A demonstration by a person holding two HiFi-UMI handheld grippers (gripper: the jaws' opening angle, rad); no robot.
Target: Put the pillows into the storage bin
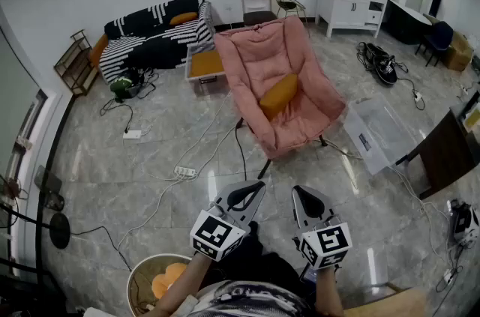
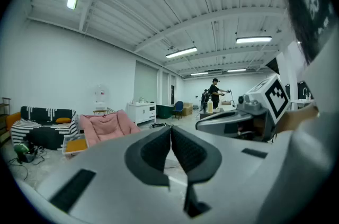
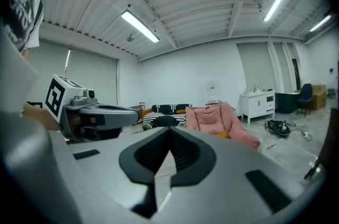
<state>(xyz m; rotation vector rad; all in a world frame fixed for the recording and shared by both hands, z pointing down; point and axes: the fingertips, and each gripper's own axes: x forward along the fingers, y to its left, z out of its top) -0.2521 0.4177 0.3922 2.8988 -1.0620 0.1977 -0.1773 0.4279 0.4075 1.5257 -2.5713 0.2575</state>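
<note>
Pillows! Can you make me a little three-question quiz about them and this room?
1. True or false: an orange pillow lies on the pink chair.
2. Which pattern does the sofa have? A) black-and-white stripes B) red dots C) plain green
3. Fill in: the jaws of the left gripper and the right gripper are both ____.
Key: 1 true; 2 A; 3 shut.
</note>
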